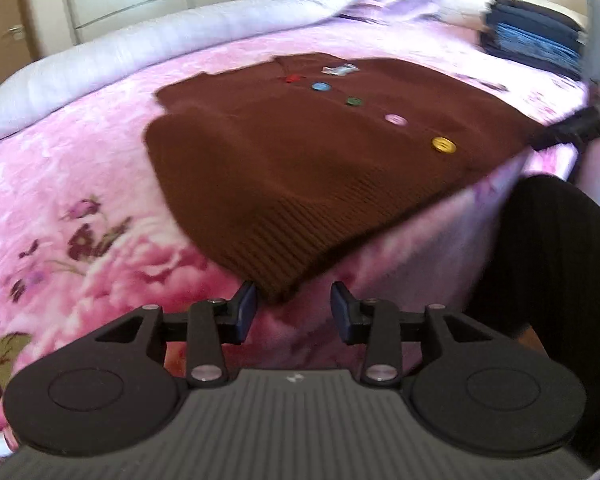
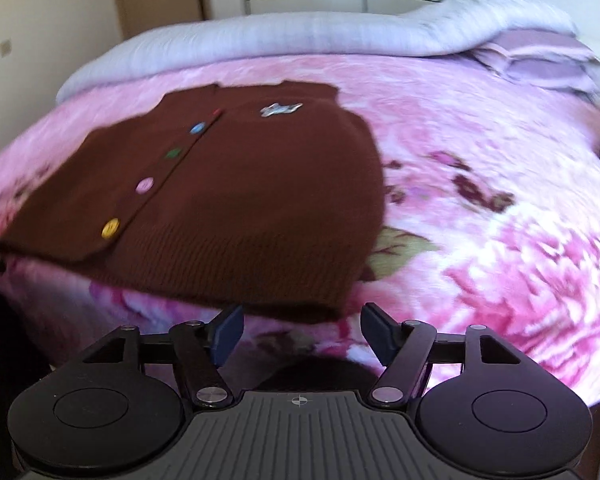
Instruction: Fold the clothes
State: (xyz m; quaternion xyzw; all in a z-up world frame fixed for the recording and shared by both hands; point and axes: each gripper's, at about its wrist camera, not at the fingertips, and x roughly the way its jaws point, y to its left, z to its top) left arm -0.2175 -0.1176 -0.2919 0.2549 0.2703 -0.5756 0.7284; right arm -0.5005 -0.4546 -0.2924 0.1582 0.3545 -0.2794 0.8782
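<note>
Both grippers hang just short of the ribbed hem of the brown cardigan (image 1: pixel 300 152), which lies flat and buttoned on the pink floral blanket (image 1: pixel 80 200) — left gripper (image 1: pixel 293 312) and right gripper (image 2: pixel 302 334) released, fingers spread, holding nothing. Folding looks barely begun; next, each likely needs to close on a hem corner — pinching only knit, not blanket.

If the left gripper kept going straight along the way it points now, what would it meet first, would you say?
Most likely the ribbed hem corner of the brown cardigan, just ahead of the open left gripper; depth is uncertain.
</note>
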